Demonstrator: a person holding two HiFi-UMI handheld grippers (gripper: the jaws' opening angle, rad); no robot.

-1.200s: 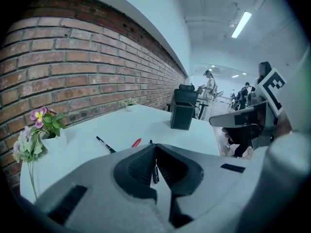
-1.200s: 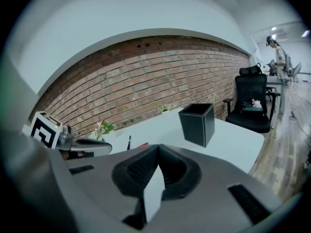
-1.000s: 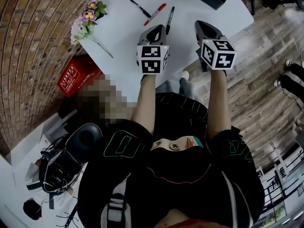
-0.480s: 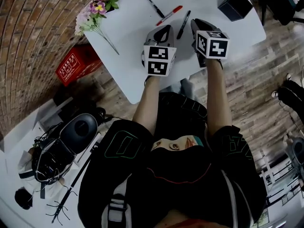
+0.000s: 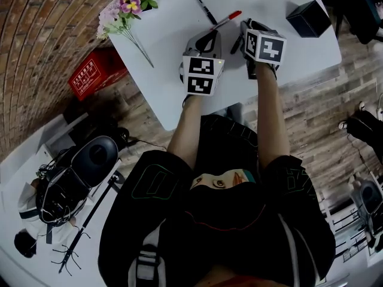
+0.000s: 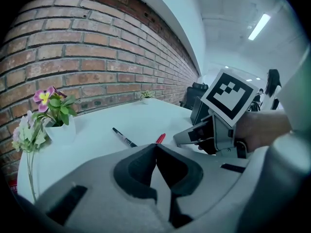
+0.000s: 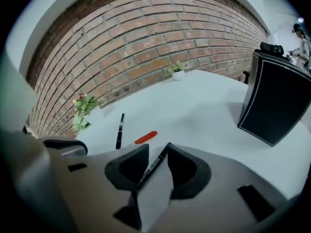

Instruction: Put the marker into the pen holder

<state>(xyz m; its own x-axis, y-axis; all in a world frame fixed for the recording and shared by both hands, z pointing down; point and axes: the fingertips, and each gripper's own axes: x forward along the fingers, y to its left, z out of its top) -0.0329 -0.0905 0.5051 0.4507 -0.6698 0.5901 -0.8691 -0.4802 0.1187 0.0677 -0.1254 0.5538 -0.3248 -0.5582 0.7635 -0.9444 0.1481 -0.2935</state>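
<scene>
A black marker (image 7: 152, 166) lies on the white table (image 5: 167, 70), slanting through the gap of my right gripper (image 7: 158, 147). Its jaws have just been opening and stand wide apart, and the pads do not press on the marker. In the head view the right gripper (image 5: 245, 28) covers most of that marker. The black square pen holder (image 5: 308, 18) stands to its right, also tall and dark in the right gripper view (image 7: 279, 98). My left gripper (image 5: 209, 36) hovers beside it, jaws together and empty (image 6: 155, 145).
A red-capped marker (image 5: 225, 21) and a second black marker (image 5: 201, 6) lie just beyond the grippers. A small pot of flowers (image 5: 127, 9) stands at the table's far left by the brick wall. A red crate (image 5: 96, 73) sits on the floor.
Both grippers have moved farther out over the table toward the markers. The right one has sunk over the black marker and its jaws have opened.
</scene>
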